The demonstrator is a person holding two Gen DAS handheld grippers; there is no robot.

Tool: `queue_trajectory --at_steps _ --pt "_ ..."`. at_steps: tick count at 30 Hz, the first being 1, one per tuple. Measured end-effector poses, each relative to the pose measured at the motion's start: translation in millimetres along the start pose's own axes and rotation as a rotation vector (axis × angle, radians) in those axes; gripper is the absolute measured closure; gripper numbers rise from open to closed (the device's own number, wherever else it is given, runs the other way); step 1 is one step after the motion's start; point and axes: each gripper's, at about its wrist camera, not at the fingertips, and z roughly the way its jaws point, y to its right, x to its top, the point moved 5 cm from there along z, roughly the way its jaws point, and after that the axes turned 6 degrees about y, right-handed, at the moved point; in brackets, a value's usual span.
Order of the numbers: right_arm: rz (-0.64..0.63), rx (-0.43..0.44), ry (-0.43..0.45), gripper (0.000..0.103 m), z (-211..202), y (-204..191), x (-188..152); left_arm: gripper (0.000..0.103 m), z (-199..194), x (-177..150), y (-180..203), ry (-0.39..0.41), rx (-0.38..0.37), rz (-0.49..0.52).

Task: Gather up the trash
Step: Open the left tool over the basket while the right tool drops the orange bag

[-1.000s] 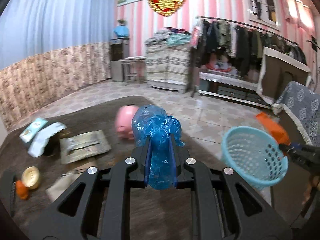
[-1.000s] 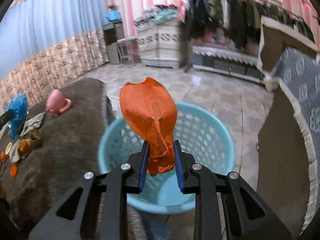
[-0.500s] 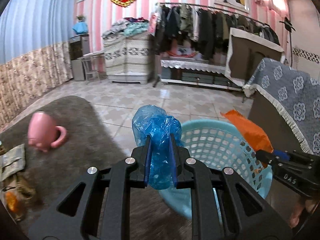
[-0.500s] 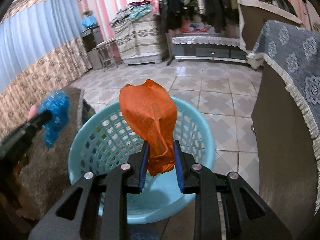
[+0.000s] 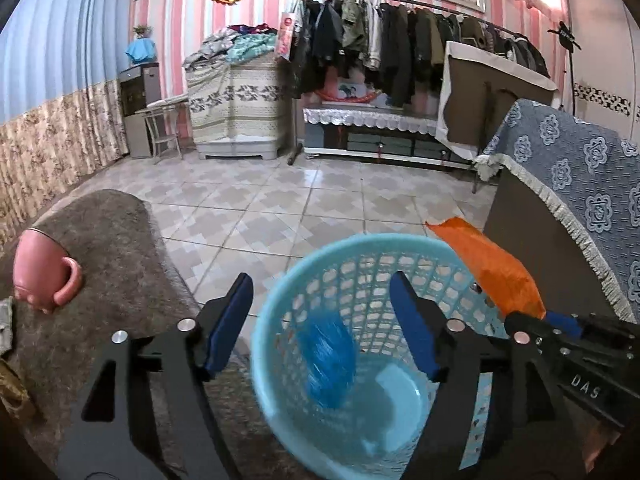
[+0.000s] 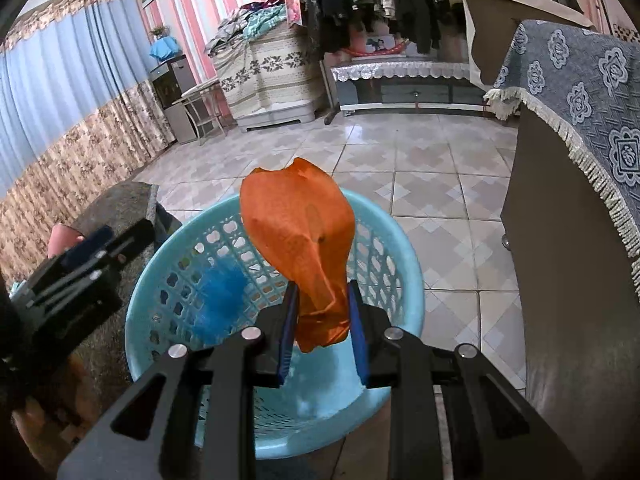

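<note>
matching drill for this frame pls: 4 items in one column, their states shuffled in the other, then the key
1. blue bag
2. orange bag
3. pink mug
4. left gripper

A. clamped in the right gripper above the basket
B. open, holding nothing
C. motion-blurred inside the basket
D. lying on the grey rug

Pairs: 1-C, 2-A, 3-D, 4-B

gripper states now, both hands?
Left gripper: open, empty; blue bag inside the basket.
Right gripper: shut on orange bag.
</note>
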Motion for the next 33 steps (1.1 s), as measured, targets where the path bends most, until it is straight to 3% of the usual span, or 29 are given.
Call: queue_trajectory --at_steps 4,8,11,18,23,33 --pt "-0.017 0.005 -0.006 0.078 7 -8 -2 0.016 -18 6 -17 0.032 0.073 0.013" --pt "-0.038 0.001 0.018 0.072 7 -20 0 0.01 -43 8 -40 0.063 0.132 -0.002" --pt "-0.067 0.005 0.022 0.036 9 -30 -2 0.008 -63 6 -61 0.079 0.181 -0.031" --pt "-0.08 -0.019 0.051 0.017 0 -40 1 0.008 -106 -4 -107 0.096 0.278 -0.092" --pt "-0.115 0.005 0.091 0.014 -13 -57 5 0.006 -141 -8 -135 0.115 0.345 -0.124" --pt "-0.258 0.145 0.134 0.013 -40 -141 -5 0.006 -231 -35 -200 0.142 0.521 -0.169"
